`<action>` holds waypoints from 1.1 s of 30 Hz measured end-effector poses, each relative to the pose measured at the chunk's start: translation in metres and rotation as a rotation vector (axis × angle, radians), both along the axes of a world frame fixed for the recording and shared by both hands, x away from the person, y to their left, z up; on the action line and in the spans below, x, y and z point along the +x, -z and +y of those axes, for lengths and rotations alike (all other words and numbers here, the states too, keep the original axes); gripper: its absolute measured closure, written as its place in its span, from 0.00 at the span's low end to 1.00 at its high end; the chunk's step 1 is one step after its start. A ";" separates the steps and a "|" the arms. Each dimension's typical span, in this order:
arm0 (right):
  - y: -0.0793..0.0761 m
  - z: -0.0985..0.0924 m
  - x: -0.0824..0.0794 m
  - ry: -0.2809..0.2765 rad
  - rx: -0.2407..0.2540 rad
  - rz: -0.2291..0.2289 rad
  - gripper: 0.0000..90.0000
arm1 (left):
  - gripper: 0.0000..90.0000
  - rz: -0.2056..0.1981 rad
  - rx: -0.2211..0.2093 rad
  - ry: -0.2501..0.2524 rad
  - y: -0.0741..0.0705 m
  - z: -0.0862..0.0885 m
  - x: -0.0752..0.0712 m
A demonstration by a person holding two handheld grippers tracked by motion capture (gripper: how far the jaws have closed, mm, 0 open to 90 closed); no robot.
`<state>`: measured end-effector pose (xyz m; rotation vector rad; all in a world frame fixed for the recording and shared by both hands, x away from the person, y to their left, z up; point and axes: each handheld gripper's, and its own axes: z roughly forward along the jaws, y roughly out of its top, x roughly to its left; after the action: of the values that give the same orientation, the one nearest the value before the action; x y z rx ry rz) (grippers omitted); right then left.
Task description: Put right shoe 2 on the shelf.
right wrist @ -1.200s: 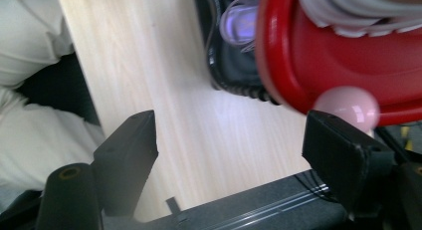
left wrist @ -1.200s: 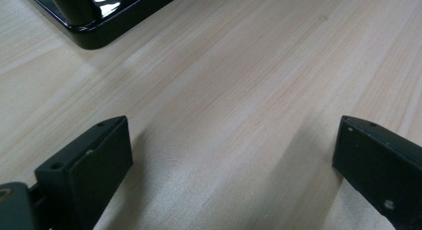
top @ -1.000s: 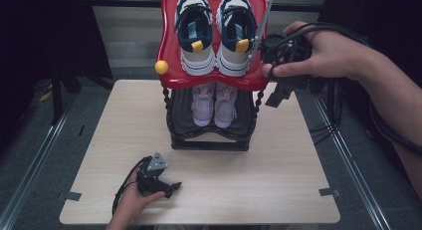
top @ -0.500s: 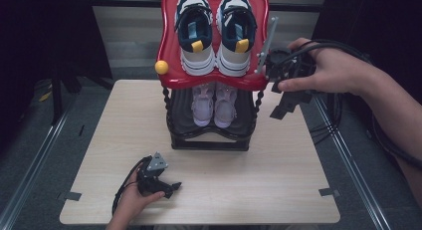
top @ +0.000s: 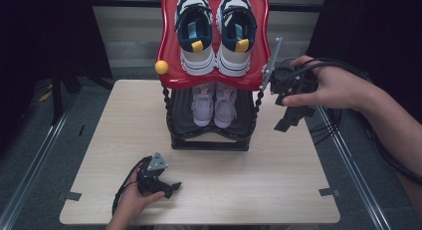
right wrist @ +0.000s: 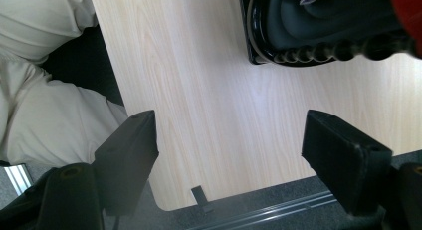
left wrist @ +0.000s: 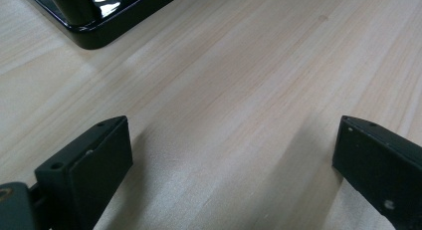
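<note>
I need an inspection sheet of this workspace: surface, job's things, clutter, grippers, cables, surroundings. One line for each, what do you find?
Surface: light wooden table, bare around the rack; tape tabs at its near corners.
Job's things: black two-tier shoe rack with red top tray; dark-and-white sneakers on top, pale pair on the lower shelf; yellow ball at the tray's left edge.
Clutter: nothing seen.
Grippers: left gripper rests on the table, jaws open, empty; right gripper held above the table beside the rack's right side, jaws open, empty.
Cables: black cables trail from the right gripper off the table's right edge.
Surroundings: dark floor, metal rails at both sides.
</note>
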<state>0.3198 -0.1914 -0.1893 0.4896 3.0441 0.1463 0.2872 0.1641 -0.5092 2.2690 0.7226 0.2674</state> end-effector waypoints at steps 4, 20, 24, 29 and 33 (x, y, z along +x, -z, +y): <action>0.010 -0.001 0.000 -0.005 -0.015 0.009 0.24 | 0.02 0.002 -0.001 -0.001 0.000 0.000 0.000; 0.042 -0.005 -0.006 -0.012 -0.005 0.029 0.24 | 0.02 0.008 0.000 0.004 0.000 0.000 0.000; 0.048 -0.007 -0.007 -0.011 0.000 0.039 0.24 | 0.02 0.005 0.000 0.004 0.000 0.000 0.000; 0.056 -0.009 -0.009 0.000 0.000 0.049 0.24 | 0.02 0.003 0.004 0.004 0.000 0.000 0.000; 0.064 -0.010 -0.010 0.001 -0.012 0.060 0.24 | 0.02 0.009 0.001 0.005 0.000 0.000 0.000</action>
<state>0.3100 -0.2013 -0.2531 0.5043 3.1009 0.1154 0.2873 0.1643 -0.5088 2.2736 0.7216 0.2558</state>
